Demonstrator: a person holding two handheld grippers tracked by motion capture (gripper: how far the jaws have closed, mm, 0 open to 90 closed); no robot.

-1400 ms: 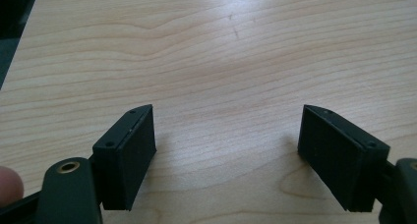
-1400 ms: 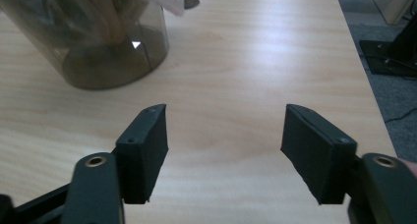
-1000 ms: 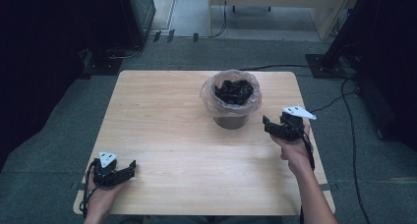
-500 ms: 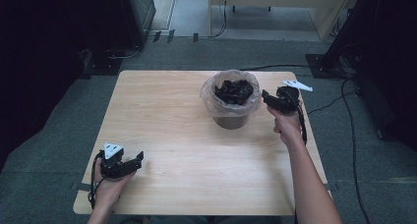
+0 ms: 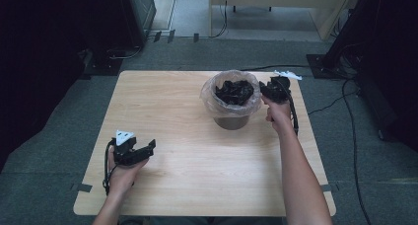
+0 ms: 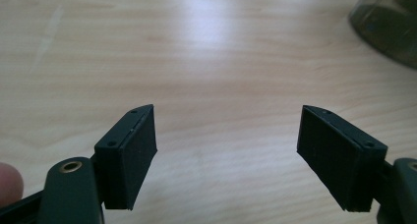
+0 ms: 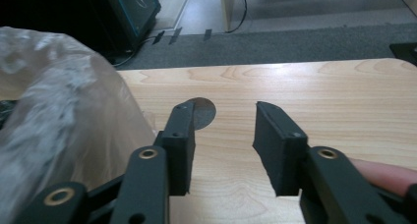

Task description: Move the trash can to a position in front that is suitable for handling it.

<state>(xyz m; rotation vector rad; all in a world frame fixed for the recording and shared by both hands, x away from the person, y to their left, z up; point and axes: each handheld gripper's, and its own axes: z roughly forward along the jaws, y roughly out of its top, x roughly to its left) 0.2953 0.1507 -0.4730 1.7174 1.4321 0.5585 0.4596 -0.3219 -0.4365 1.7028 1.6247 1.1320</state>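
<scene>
Reaching my right gripper for the thin bag liner on the bin, far-right tabletop.
Jaws part-spread beside the film; it's looking soft, light, slippery, so I'm aiming at the rolled rim. Left gripper waiting wide apart.

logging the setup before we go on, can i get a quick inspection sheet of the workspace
surface: light wooden table, bare apart from the bin; a small round cutout shows in the right gripper view.
job's things: dark bin lined with a clear plastic bag, black crumpled material inside.
clutter: nothing seen.
grippers: left claw open, low over the near left of the table, holding nothing; right claw open beside the bag's right edge, whether it touches cannot be told.
cables: one trails from each gripper; more lie on the floor at right.
surroundings: grey carpet, dark equipment at left, wooden furniture beyond.
</scene>
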